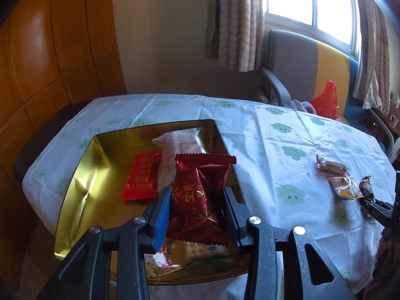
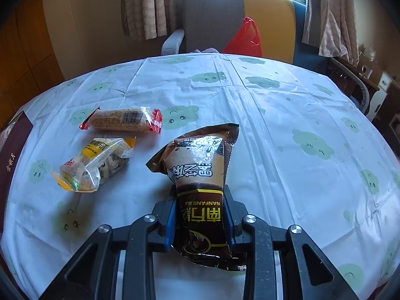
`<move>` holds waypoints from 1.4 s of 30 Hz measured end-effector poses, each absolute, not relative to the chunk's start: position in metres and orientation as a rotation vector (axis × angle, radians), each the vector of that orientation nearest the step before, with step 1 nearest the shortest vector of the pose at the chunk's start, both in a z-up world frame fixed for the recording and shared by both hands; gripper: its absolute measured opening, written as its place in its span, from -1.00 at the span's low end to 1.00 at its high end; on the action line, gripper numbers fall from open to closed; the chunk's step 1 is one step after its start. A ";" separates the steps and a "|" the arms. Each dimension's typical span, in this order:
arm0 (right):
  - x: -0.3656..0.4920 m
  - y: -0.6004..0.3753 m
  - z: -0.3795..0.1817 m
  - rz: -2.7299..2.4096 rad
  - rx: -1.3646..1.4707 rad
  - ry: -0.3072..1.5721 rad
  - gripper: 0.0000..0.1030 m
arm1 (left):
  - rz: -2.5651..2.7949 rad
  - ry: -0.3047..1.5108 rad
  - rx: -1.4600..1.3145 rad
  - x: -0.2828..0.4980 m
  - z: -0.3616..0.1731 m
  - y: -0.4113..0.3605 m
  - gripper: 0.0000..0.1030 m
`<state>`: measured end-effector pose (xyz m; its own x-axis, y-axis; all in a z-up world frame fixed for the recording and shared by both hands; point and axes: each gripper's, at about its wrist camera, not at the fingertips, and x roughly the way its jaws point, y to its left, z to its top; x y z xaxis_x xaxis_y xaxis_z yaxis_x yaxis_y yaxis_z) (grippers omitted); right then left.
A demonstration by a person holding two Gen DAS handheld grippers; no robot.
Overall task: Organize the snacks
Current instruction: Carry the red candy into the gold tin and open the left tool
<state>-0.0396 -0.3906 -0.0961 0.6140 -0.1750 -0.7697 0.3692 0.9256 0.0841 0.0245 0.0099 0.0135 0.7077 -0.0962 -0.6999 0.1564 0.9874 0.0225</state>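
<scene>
Gold tin [image 1: 82, 175] sits on the clouded tablecloth [image 1: 262, 135], and I see my left tongs [image 1: 198, 195] above it, closed on a dark red packet [image 1: 200, 192]. Down in the tin lie a flat red packet [image 1: 141, 177], a clear wrapped one [image 1: 178, 141] and a cracker pack [image 1: 197, 251]. My right tongs [image 2: 198, 210] pinch a brown and black packet [image 2: 200, 175] over the cloth. Left of it rest a sesame bar [image 2: 122, 120] and a clear yellow bag [image 2: 92, 165].
</scene>
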 end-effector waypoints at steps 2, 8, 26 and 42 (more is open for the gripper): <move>-0.040 -0.390 -0.096 -0.321 0.240 0.855 -0.38 | -0.128 0.795 0.055 0.028 0.009 0.021 -0.21; -0.041 -0.388 -0.096 -0.326 0.234 0.849 -0.38 | -0.090 0.873 -0.082 0.051 0.000 0.067 -0.21; -0.040 -0.389 -0.096 -0.332 0.246 0.849 -0.38 | -0.003 0.976 -0.176 0.183 -0.032 0.119 -0.12; -0.042 -0.389 -0.096 -0.335 0.239 0.845 -0.38 | 0.094 0.890 -0.056 0.115 -0.022 0.092 0.17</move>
<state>-0.0416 -0.3891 -0.0959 0.6162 -0.1937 -0.7634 0.3815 0.9214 0.0742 0.1145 0.0922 -0.0219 0.6258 0.0582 -0.7778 -0.1048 0.9944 -0.0100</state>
